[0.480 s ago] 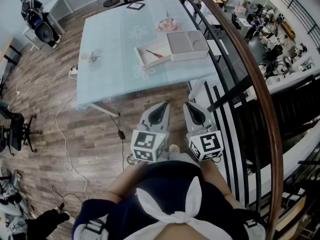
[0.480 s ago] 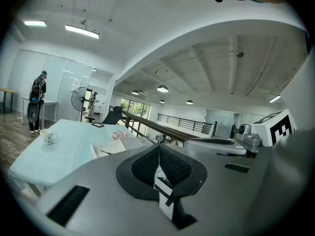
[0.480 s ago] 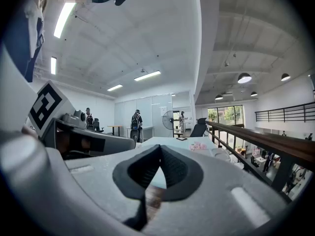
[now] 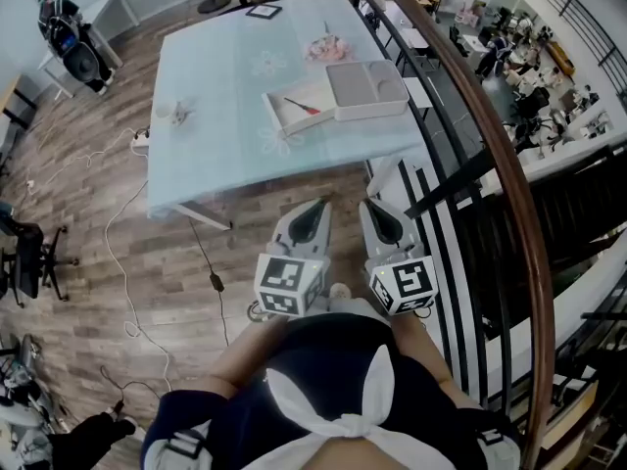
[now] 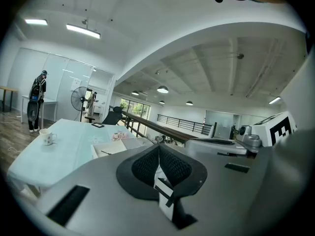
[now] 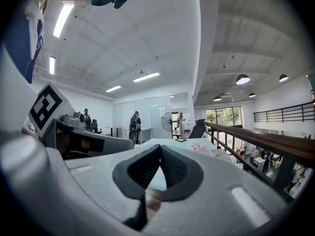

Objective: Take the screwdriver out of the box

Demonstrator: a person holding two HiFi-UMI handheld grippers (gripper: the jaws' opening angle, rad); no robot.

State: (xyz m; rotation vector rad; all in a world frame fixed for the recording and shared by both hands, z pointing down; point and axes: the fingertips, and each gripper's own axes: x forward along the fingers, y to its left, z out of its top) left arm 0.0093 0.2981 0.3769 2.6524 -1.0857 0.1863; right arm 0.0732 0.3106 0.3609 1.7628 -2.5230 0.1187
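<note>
Not yet begun: red-handled screwdriver (image 4: 302, 106) lies in the open white box (image 4: 277, 117) on the worktop (image 4: 211, 96), well apart from left gripper (image 4: 320, 205) and right gripper (image 4: 371, 205), both with jaws together and empty.

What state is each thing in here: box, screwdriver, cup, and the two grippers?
box: open, lid lying beside it on the table.
screwdriver: lying inside the box, untouched.
cup: upright on the table.
left gripper: shut, empty, short of the table.
right gripper: shut, empty, short of the table.
</note>
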